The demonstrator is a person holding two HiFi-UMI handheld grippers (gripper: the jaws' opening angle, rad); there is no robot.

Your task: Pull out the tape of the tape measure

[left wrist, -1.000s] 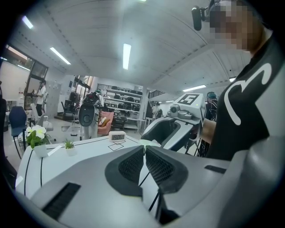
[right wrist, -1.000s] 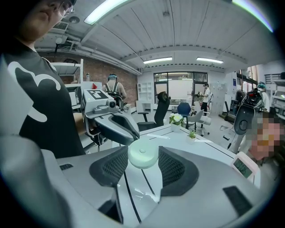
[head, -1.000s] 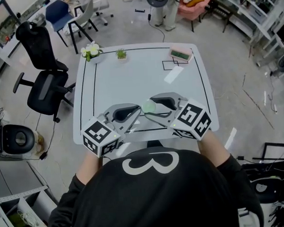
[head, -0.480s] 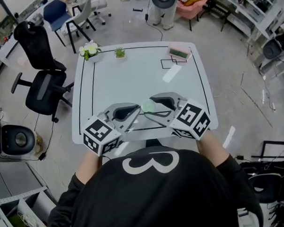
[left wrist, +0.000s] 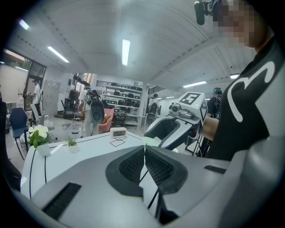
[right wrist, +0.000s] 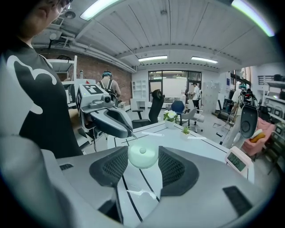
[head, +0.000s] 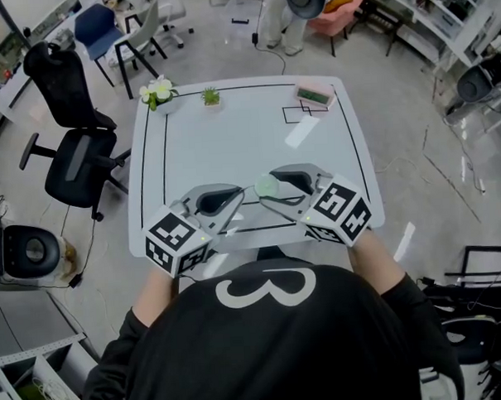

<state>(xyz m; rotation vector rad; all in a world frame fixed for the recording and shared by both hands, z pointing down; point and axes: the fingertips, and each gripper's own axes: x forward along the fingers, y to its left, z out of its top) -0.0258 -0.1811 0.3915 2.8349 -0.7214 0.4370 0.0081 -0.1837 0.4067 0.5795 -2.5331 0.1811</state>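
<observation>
A round pale-green tape measure (head: 266,186) hangs over the near part of the white table (head: 231,138). My right gripper (head: 265,190) is shut on it, with its pads on the two sides of the case (right wrist: 142,155). My left gripper (head: 248,195) comes in from the left with its jaws shut. Its tips (right wrist: 130,134) sit at the case's rim, and a thin pale sliver, the tape's end tab, shows between them. In the left gripper view the green case (left wrist: 150,141) lies just past my shut left gripper (left wrist: 144,147).
At the table's far edge stand a pot of white flowers (head: 159,91), a small green plant (head: 211,95) and a digital clock (head: 315,94). A black line frames the tabletop. A black office chair (head: 74,153) stands left of the table.
</observation>
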